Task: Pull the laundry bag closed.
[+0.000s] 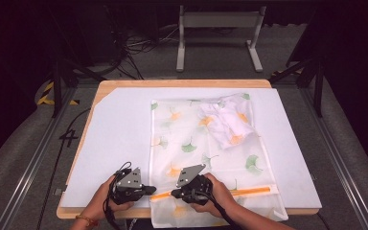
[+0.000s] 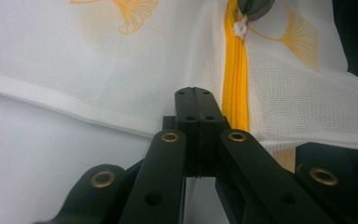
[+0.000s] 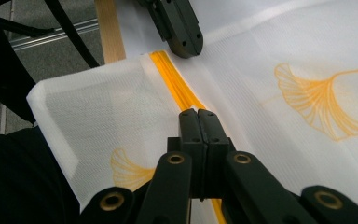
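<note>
The mesh bag (image 1: 206,153) lies flat on the white board (image 1: 115,143), running from the far middle of the board to its near edge, where the end with the yellow zipper (image 1: 249,191) hangs slightly over. A bundle of printed cloth (image 1: 227,120) shows inside the bag at its far right corner.

Handling: the bag is judged light, thin and limp. It will fold and slide on the smooth board rather than hold shape. The zipper is the stiffest part. Best hold points are the hem at the zipper's end and the small white cord pull (image 2: 239,30).

Left gripper (image 1: 148,190): jaws clenched together at the bag's left edge, beside the zipper end. In the left gripper view the tips rest on the hem (image 2: 74,107); whether mesh is pinched between them cannot be told.

Right gripper (image 1: 175,193): jaws clenched directly over the zipper, a little to the right of the left gripper. Its tip appears at the cord pull in the left gripper view, but a grasp of the pull cannot be confirmed.

Surface: the white board covers a wooden table (image 1: 182,83). Room: grey floor, metal rails (image 1: 33,158) alongside, cables (image 1: 134,48) and a grey stand (image 1: 218,28) beyond, dark surroundings.
</note>
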Demonstrator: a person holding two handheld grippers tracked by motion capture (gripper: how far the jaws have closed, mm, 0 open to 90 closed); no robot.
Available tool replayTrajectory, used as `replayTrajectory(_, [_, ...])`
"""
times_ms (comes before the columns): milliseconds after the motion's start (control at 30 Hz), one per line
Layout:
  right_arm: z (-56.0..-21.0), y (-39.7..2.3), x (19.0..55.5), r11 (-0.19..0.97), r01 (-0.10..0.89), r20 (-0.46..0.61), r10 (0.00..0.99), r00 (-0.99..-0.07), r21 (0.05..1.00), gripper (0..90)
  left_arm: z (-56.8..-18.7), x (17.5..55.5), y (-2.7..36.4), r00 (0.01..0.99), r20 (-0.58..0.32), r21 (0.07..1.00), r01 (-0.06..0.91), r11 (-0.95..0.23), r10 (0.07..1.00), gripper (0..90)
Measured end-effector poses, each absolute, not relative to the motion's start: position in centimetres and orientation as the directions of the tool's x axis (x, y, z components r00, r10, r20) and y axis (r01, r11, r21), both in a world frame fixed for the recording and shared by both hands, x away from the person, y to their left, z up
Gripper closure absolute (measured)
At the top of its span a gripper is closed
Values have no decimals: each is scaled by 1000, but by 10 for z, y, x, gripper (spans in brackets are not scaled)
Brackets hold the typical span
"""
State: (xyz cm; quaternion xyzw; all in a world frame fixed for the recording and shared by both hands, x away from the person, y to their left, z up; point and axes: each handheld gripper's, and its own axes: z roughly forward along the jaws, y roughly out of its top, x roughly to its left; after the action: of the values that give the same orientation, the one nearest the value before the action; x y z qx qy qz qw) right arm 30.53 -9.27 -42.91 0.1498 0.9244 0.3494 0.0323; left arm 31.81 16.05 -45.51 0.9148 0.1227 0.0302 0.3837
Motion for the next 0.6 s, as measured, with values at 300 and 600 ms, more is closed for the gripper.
replayTrajectory(300, [-430, -113, 304, 687, 288, 54, 341, -939, 667, 900, -453, 317, 159, 967, -27, 696, 200, -689, 254, 900])
replayTrajectory(600, [-429, -127, 305, 686, 299, 51, 357, -933, 663, 900, -453, 317, 158, 968, -21, 695, 195, -692, 252, 900])
